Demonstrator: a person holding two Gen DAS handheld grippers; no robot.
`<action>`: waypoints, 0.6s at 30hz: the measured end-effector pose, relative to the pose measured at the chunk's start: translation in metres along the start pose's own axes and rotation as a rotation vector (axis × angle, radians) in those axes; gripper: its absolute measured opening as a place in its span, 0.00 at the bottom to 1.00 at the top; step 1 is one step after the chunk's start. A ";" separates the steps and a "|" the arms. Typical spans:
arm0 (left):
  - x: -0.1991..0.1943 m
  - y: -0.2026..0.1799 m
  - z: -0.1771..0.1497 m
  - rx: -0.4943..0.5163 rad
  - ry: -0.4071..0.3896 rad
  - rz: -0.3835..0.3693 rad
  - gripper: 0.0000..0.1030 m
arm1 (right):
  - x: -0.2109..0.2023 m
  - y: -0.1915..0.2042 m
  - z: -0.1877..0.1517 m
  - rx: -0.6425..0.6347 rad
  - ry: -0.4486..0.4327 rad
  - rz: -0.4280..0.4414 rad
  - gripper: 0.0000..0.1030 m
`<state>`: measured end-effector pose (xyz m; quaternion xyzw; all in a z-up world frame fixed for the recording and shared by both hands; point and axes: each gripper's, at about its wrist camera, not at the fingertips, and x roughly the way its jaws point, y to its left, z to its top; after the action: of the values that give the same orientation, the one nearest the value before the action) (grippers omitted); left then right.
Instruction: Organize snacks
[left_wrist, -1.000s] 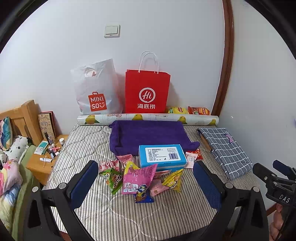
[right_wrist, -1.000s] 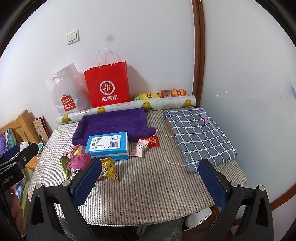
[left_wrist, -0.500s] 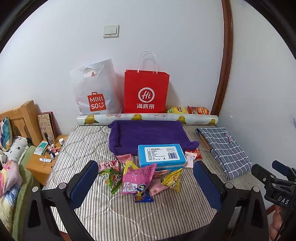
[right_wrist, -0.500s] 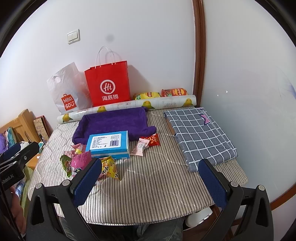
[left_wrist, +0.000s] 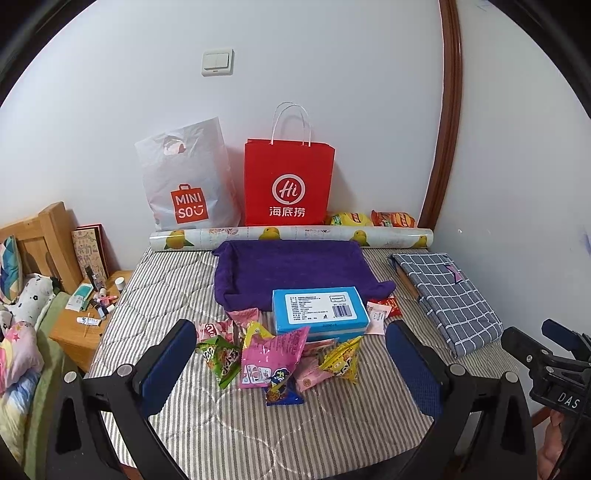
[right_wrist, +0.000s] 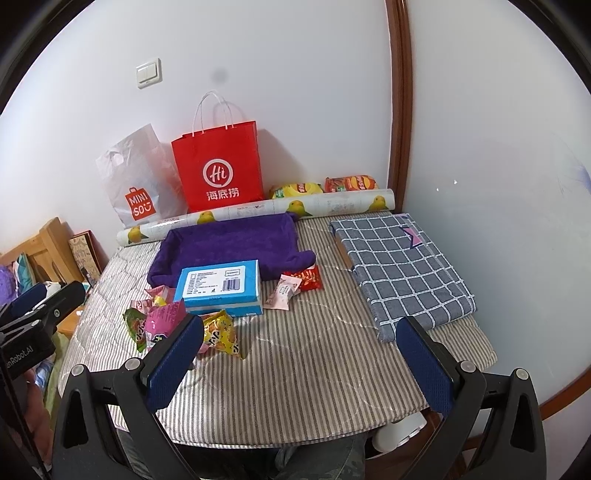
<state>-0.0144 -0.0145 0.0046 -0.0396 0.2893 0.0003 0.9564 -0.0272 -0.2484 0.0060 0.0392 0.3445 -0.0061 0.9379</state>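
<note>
I read this as the very start of the job: nothing is lifted yet, and both tools hover short of the snacks. My left gripper (left_wrist: 291, 363) has its jaws spread wide and empty, and the loose pile of snack packets (left_wrist: 275, 356) lies just ahead of it, framed between the two blue pads. A blue box (left_wrist: 319, 312) sits just beyond the pile, touching it, and two small packets, pink and red (right_wrist: 295, 286), lie to the right of the box. My right gripper (right_wrist: 299, 360) is likewise spread and holds nothing; from it the pile is ahead and to the left, partly hidden behind its left pad.

The purple cloth tray (left_wrist: 291, 267) beyond the box looks to me like the place to gather things, though that is my guess. The next move, I judge, calls for lowering the left gripper onto one crinkly packet at the near edge of the pile and pinching it alone, since the packets overlap.

The surface is a table (right_wrist: 314, 369) under a striped quilted cover. Far ahead against the white wall stand a red paper bag (left_wrist: 290, 184) and a white plastic bag (left_wrist: 186, 181), behind a patterned roll (left_wrist: 291, 234). A folded checked cloth (right_wrist: 402, 264) lies ahead of the right gripper's right pad.
</note>
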 end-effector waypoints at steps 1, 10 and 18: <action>0.000 0.000 0.000 0.000 -0.001 -0.002 1.00 | 0.000 0.000 0.000 0.000 0.000 0.000 0.99; 0.005 -0.001 0.000 -0.002 0.001 -0.010 1.00 | 0.003 0.001 0.002 0.001 0.005 -0.007 0.99; 0.009 0.000 0.002 0.001 0.000 -0.015 1.00 | 0.005 0.002 0.004 0.002 0.002 -0.005 0.99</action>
<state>-0.0059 -0.0144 0.0013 -0.0415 0.2891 -0.0069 0.9564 -0.0202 -0.2462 0.0061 0.0394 0.3453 -0.0086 0.9376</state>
